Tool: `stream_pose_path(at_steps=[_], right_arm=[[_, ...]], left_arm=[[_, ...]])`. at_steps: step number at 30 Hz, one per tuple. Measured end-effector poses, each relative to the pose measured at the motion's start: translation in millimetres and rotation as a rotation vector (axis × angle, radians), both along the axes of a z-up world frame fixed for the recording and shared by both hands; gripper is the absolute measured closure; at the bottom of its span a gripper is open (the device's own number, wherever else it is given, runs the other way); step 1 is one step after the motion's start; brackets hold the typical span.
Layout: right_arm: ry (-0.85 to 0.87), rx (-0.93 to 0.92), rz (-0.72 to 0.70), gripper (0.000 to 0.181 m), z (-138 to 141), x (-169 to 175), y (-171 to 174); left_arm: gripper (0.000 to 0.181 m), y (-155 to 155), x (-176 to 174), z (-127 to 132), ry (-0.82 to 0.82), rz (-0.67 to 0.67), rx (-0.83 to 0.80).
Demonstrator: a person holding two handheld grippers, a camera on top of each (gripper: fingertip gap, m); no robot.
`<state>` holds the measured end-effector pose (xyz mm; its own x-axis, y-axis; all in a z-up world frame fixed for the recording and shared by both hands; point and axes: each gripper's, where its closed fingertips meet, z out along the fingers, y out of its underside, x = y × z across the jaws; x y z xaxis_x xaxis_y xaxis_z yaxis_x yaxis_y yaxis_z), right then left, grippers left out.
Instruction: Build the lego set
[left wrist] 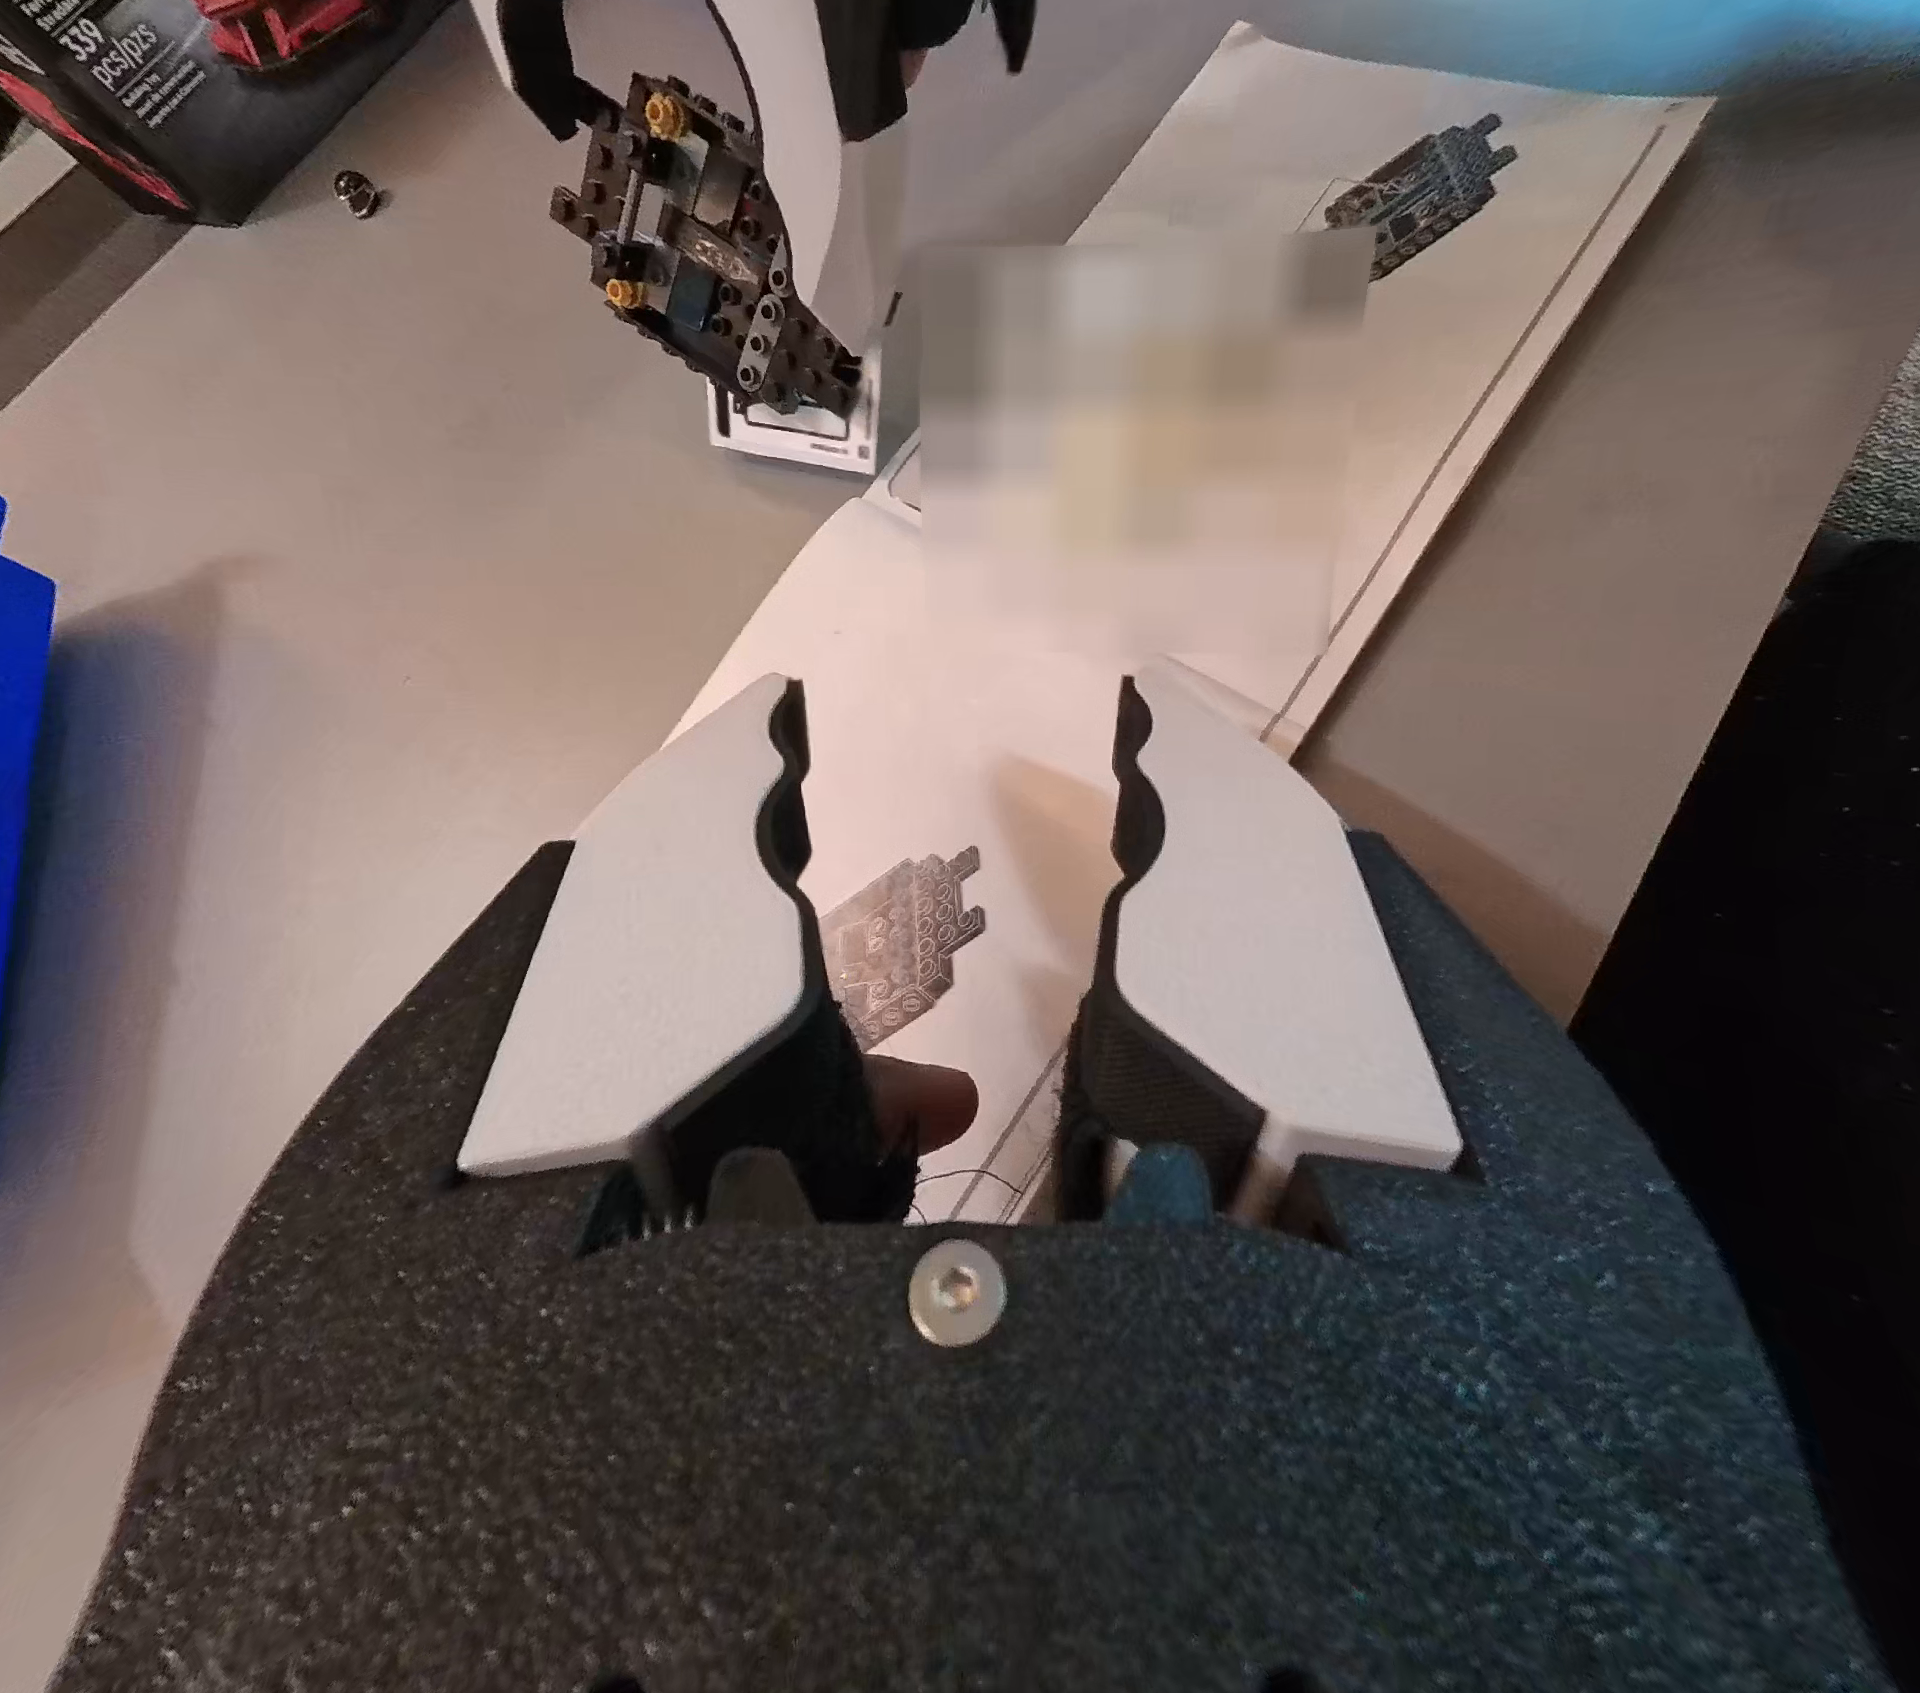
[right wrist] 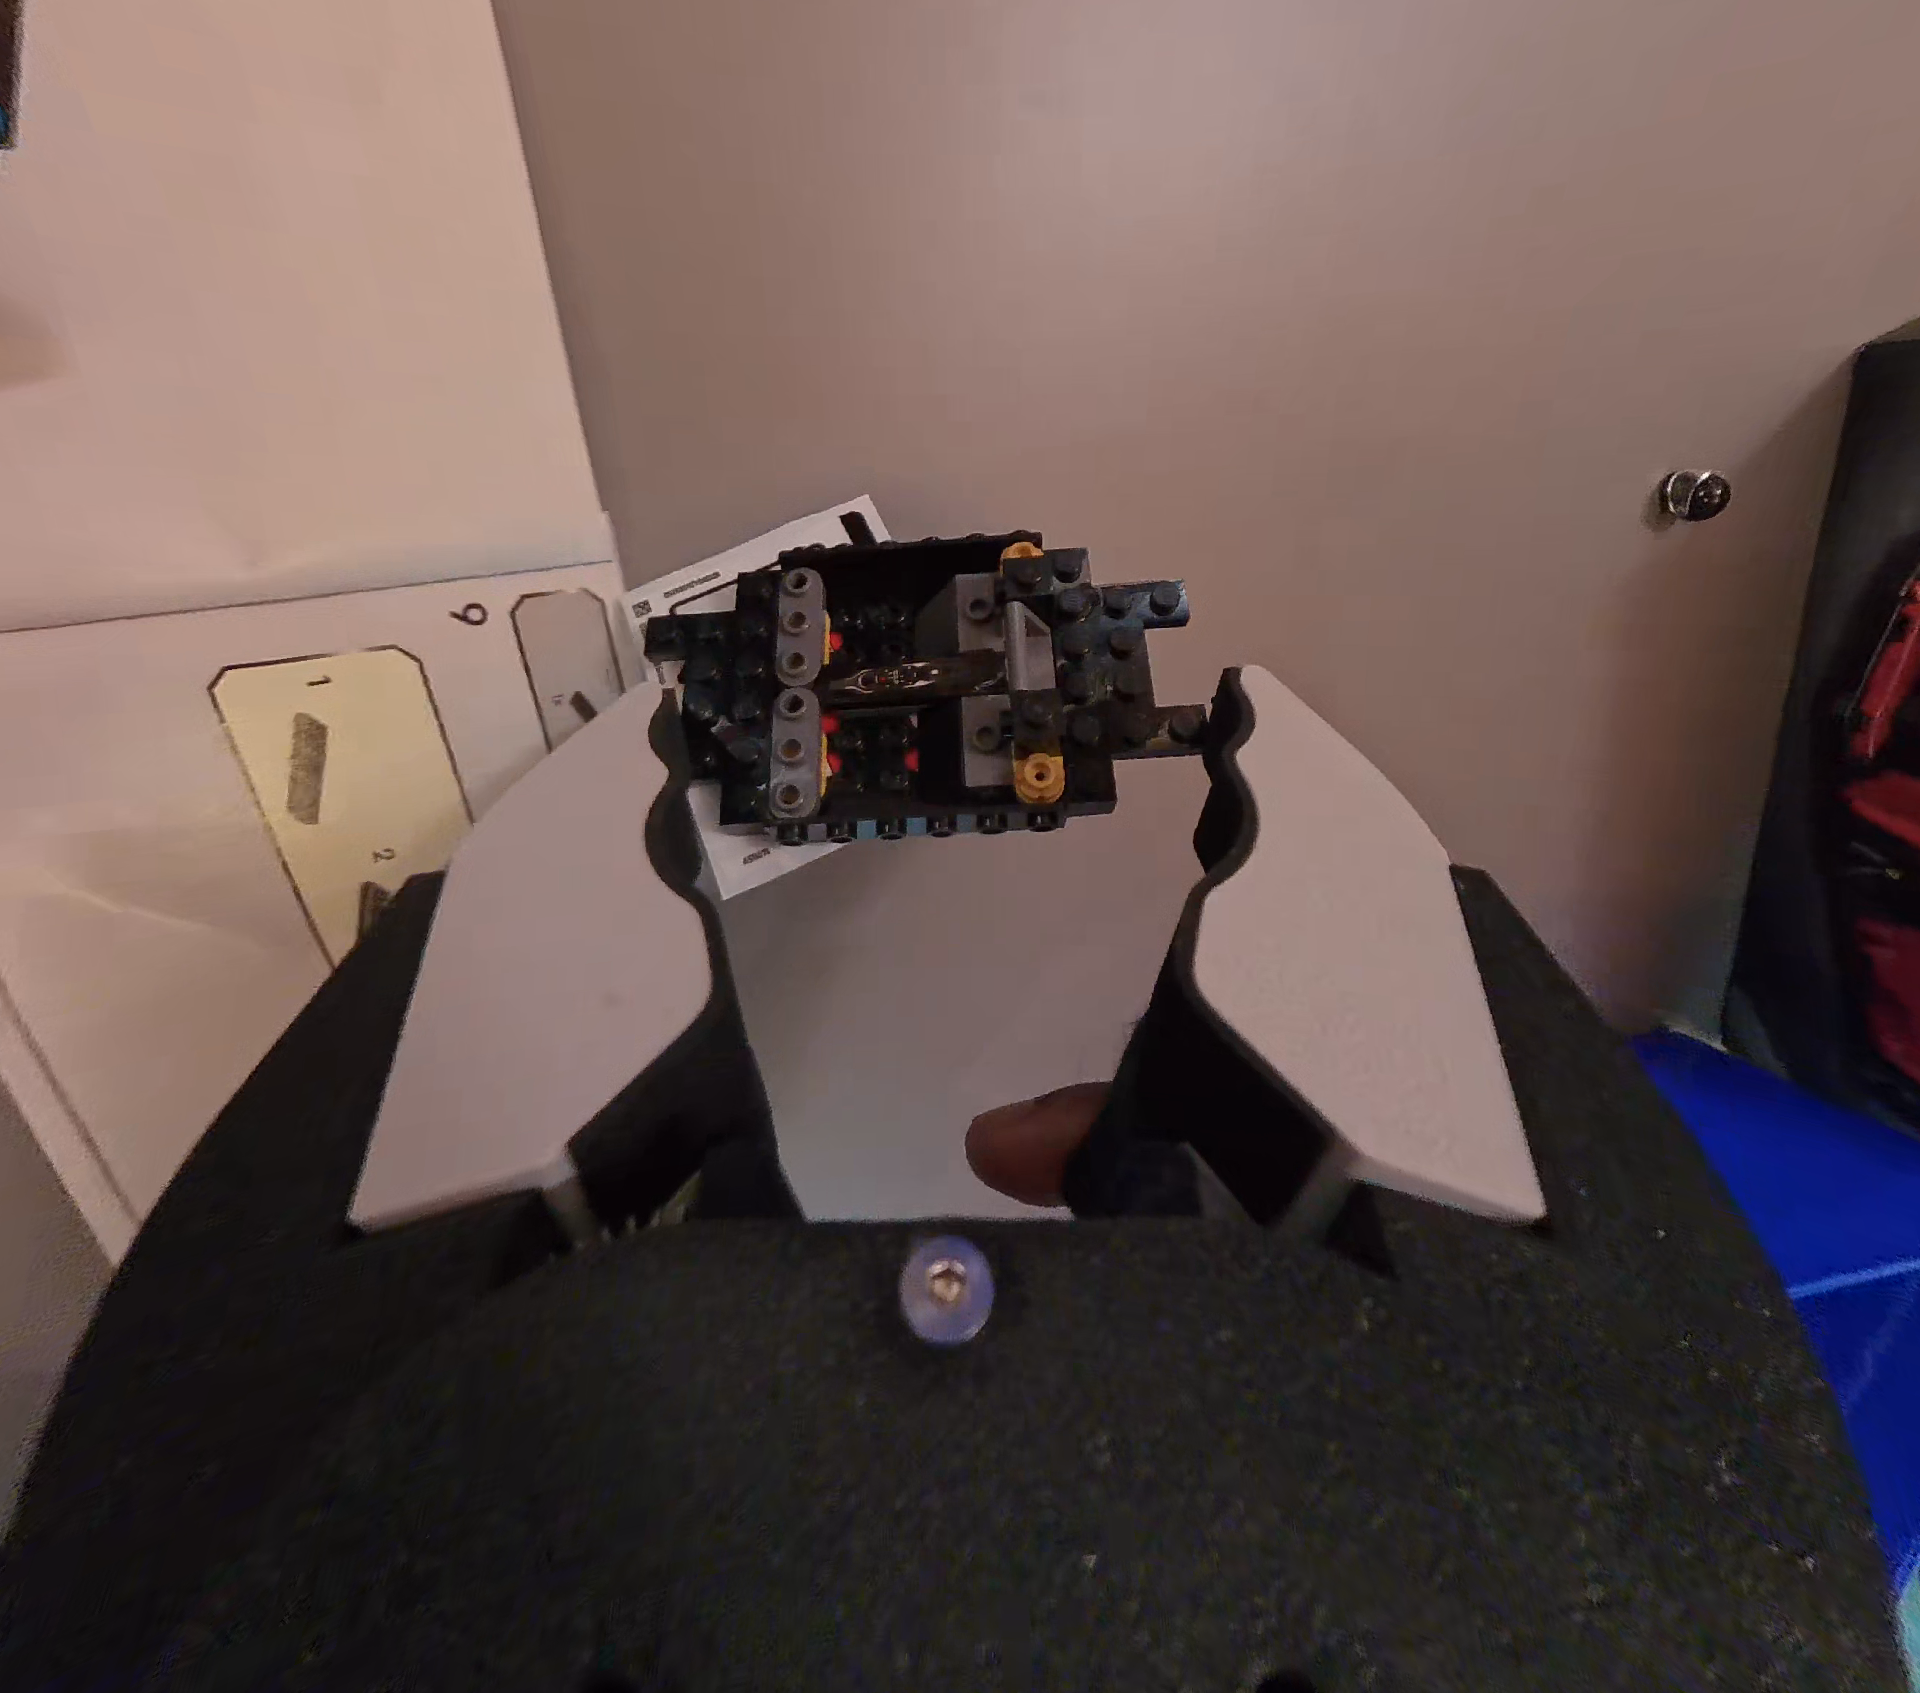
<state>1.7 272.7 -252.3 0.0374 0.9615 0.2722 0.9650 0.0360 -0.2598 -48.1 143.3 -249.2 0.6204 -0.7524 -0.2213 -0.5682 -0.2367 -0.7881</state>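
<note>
Black studded lego chassis [right wrist: 914,687] with grey beams, tan studs; tilted, clamped between hand-held gripper [right wrist: 940,739] fingertips

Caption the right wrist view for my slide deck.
Right gripper clamps a dark Lego chassis above the table.

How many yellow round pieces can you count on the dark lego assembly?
2: one yellow piece at the far edge of the lego assembly, the other at its near edge. More may be hidden underneath.

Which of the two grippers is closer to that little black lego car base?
Right. The right gripper grips the lego car base between its fingertips; the left gripper hovers apart over the instruction sheet.
</note>
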Motion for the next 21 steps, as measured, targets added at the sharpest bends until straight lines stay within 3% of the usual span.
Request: stream_pose_path(at_steps=[5, 21], right_arm=[[0.035, -0.004, -0.003, 0.086, 1.0, -2.1, 0.9], [0.146, -0.208, -0.038, 0.086, -41.6, -22.3, 33.9]], left_arm=[[0.125, -1.1, 2.5, 1.0, 0.005, -0.002, 0.01], [0.126, -9.9, 6.7, -1.7, 0.027, -0.034, 0.018]])
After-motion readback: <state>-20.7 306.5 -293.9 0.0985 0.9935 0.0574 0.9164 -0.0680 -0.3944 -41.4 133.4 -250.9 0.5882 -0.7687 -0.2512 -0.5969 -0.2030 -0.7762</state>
